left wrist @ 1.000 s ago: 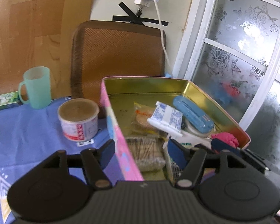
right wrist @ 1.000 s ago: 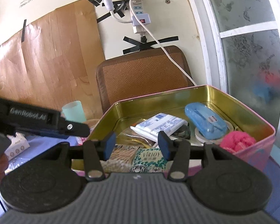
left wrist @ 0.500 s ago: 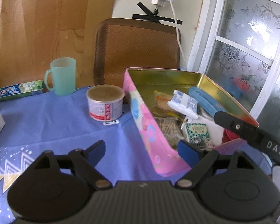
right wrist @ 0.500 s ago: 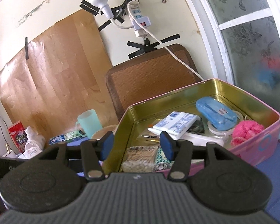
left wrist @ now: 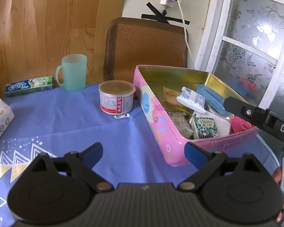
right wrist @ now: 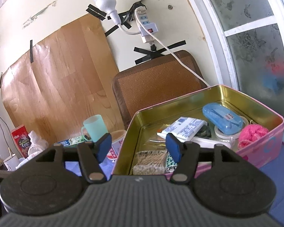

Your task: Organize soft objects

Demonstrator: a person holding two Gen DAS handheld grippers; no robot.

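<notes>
left hand-held gripper (left wrist: pixel 143 154) opening, empty | tin (left wrist: pixel 157 132) ahead | can (left wrist: pixel 117 99), mug (left wrist: pixel 73 75) beside

Bright daylight enters through the frosted window (left wrist: pixel 251 43); fisheye bending curves the edges, corners vignetted dark.

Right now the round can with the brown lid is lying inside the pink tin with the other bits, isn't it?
Not quite. The round can stands outside the pink tin, on the blue tablecloth beside its wall; the left wrist view shows this.
</notes>
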